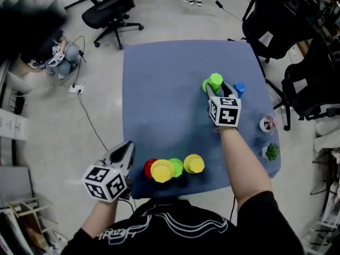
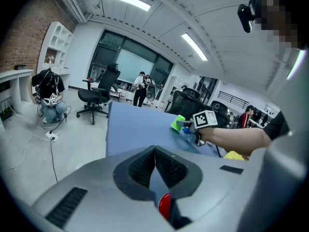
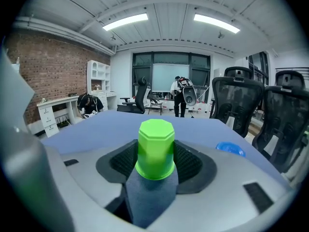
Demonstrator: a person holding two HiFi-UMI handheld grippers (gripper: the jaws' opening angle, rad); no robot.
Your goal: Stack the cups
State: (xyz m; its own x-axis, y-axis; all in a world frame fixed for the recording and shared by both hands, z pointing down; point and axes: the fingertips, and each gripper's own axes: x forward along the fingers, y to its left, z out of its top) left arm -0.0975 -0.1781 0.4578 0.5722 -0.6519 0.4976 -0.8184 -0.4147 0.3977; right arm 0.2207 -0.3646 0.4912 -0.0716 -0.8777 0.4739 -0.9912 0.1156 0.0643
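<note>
Green cup [image 3: 155,149] stands mouth down on the blue table [image 1: 159,100], in the far right part of the surface, with its eight-sided base uppermost. Judged by its look, it is thin, rigid, lightweight moulded plastic: it should lift with little force, but the smooth tapered wall may slide out of a loose hold. Grip low on the faceted wall, just above the flared rim, with one pad on each of two opposite flats. The right gripper [image 1: 219,91] is set that way: its jaws stand fairly wide, closed in on the cup, with the pads against its sides near the rim. The blue cup [image 1: 239,87] sits just to the right of it. Along the near edge, well apart from this pair, are the red cup [image 1: 150,166], left yellow cup [image 1: 161,171], second green cup [image 1: 176,166] and right yellow cup [image 1: 194,163]. The left gripper [image 2: 155,153] hangs off the near left corner, its jaws together at the tips and holding nothing.
</note>
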